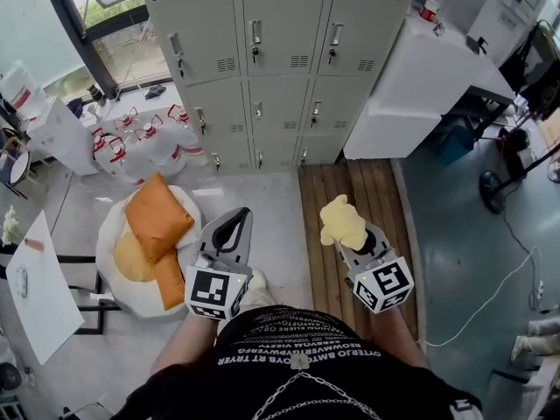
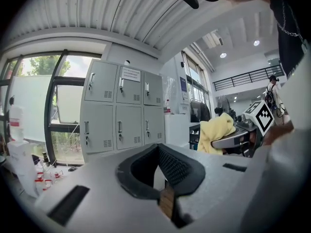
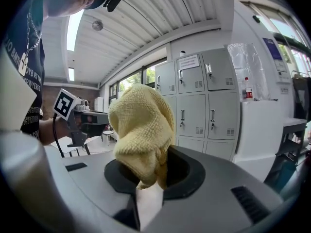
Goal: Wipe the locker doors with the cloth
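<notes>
A bank of grey lockers [image 1: 262, 59] stands ahead at the top of the head view; it also shows in the left gripper view as the lockers [image 2: 121, 110] and in the right gripper view as the lockers [image 3: 199, 101]. My right gripper [image 1: 350, 236] is shut on a bunched yellow cloth [image 1: 341, 221], held well short of the doors. The cloth [image 3: 143, 130] rises out of the right gripper [image 3: 154, 176] and hides its tips. My left gripper [image 1: 241, 217] hangs beside it, jaws together with nothing between them, as the left gripper [image 2: 158, 152] shows in its own view.
A white counter [image 1: 429, 86] with a red-capped bottle [image 1: 430, 3] stands right of the lockers. Water jugs [image 1: 140, 143] crowd the floor at the left. Orange cushions [image 1: 156, 226] lie on a white seat. Wooden planks [image 1: 350, 191] run underfoot; a cable [image 1: 499, 296] trails right.
</notes>
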Available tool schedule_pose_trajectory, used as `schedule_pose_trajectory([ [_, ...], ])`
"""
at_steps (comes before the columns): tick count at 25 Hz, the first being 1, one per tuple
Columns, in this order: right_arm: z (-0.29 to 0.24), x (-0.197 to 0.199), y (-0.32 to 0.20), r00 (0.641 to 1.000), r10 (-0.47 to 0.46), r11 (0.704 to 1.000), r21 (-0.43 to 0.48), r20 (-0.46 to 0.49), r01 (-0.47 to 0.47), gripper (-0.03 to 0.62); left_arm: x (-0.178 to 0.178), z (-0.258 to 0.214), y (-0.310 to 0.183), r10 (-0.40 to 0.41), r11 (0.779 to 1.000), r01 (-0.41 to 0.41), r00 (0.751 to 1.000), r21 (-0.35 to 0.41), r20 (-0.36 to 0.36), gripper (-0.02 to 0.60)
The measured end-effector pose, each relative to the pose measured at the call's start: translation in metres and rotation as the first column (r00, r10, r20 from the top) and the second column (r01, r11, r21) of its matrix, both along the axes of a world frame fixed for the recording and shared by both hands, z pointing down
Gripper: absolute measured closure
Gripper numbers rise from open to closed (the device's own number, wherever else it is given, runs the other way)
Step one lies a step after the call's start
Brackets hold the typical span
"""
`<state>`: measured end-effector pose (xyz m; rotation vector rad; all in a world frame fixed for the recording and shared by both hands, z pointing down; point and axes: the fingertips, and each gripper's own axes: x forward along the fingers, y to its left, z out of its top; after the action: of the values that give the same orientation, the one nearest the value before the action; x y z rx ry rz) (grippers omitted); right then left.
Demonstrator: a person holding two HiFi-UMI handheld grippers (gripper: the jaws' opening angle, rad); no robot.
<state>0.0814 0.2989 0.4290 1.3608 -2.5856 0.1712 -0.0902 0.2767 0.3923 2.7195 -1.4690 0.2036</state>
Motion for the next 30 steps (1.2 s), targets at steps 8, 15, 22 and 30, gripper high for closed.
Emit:
schedule_pose_trajectory([
  [8, 0.003, -0.024, -0.039, 1.000, -0.008, 1.000, -0.031, -0.026, 0.007, 0.516, -0.016, 0.015, -0.033, 0.023, 0.999, -0.023, 1.000, -0.032, 0.003, 0.575],
  [15, -0.003, -0.042, -0.073, 1.000, 0.009, 1.000, -0.018, -0.027, -0.010, 0.516, -0.036, 0.009, -0.071, 0.028, 1.000, -0.028, 1.000, -0.008, 0.011, 0.575],
  [22, -0.007, -0.065, -0.107, 0.999, 0.033, 0.999, -0.015, -0.034, -0.033, 0.516, -0.046, 0.011, -0.106, 0.089, 0.996, -0.089, 0.996, -0.009, 0.003, 0.577],
  [30, -0.010, -0.074, -0.135, 0.996, 0.079, 0.997, -0.001, -0.030, -0.079, 0.516, -0.053, 0.010, -0.145, 0.134, 0.991, -0.134, 0.991, 0.007, -0.002, 0.575],
])
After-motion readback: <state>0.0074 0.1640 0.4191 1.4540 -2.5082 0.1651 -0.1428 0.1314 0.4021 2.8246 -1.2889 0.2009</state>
